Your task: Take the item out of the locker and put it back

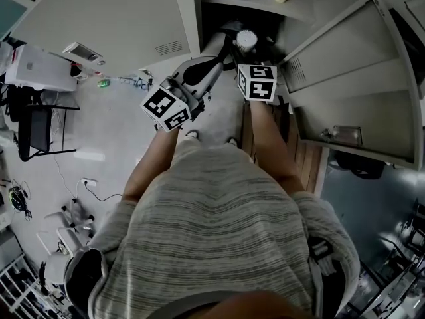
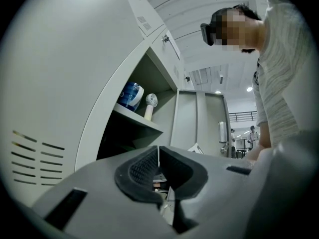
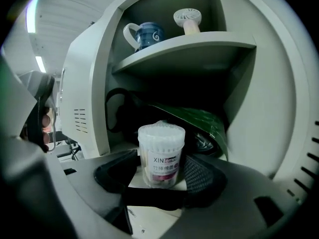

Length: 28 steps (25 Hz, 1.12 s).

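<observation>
A clear jar of cotton swabs [image 3: 161, 153] with a white lid stands upright on the floor of the locker's lower compartment [image 3: 149, 213]. My right gripper [image 3: 160, 174] is open around it. The left pad stands clear of the jar and the right pad lies close beside it. In the head view the jar [image 1: 246, 40] shows just past my right gripper [image 1: 250, 53]. My left gripper [image 2: 158, 158] is shut with nothing between its pads. It hovers to the left of the locker opening and in the head view sits beside the right one [image 1: 211, 64].
The shelf [image 3: 189, 46] above holds a blue mug [image 3: 148, 35] and a small white fan [image 3: 188, 20]. A green bag [image 3: 199, 121] and dark items lie behind the jar. The locker door [image 1: 352, 78] hangs open at the right. Neighbouring lockers [image 1: 99, 18] are closed.
</observation>
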Tool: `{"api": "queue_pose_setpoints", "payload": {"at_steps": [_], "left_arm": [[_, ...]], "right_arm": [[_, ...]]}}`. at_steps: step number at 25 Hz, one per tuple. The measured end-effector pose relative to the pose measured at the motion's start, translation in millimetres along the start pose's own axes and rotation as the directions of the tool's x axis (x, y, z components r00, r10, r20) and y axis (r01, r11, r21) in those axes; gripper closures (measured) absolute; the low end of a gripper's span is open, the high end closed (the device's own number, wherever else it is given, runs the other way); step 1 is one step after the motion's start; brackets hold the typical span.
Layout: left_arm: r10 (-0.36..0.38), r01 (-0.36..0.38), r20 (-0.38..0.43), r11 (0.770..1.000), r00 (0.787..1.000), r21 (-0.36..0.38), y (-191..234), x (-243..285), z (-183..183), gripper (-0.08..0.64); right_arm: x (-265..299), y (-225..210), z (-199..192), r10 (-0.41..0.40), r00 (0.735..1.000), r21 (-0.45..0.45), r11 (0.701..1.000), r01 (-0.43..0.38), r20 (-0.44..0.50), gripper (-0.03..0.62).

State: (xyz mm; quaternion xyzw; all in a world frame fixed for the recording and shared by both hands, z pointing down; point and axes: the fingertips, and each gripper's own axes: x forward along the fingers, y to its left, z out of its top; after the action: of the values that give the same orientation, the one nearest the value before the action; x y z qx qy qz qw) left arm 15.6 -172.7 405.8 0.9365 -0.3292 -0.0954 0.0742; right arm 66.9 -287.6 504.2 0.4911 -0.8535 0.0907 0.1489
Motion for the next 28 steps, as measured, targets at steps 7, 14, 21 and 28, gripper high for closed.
{"api": "queue_pose_setpoints", "payload": {"at_steps": [7, 14, 21, 28], "left_arm": [[0.013, -0.013, 0.010, 1.000, 1.000, 0.012, 6.4, -2.9, 7.6, 0.552], [0.000, 0.000, 0.017, 1.000, 1.000, 0.019, 8.1, -3.1, 13.6, 0.552], [-0.051, 0.051, 0.035, 0.999, 0.998, 0.006, 3.8, 6.9, 18.9, 0.552], [-0.135, 0.135, 0.046, 0.991, 0.990, 0.007, -10.0, 22.1, 24.5, 0.551]], "right_arm": [[1.4, -1.9, -0.1, -0.013, 1.000, -0.013, 1.000, 0.013, -0.018, 0.325], [-13.9, -1.0, 19.7, -0.013, 0.999, -0.024, 1.000, 0.014, 0.036, 0.327], [-58.0, 1.8, 67.4, -0.005, 0.990, -0.062, 0.998, 0.013, 0.140, 0.327], [-113.7, 4.1, 137.3, -0.004, 0.954, -0.095, 0.995, 0.033, 0.299, 0.327]]}}
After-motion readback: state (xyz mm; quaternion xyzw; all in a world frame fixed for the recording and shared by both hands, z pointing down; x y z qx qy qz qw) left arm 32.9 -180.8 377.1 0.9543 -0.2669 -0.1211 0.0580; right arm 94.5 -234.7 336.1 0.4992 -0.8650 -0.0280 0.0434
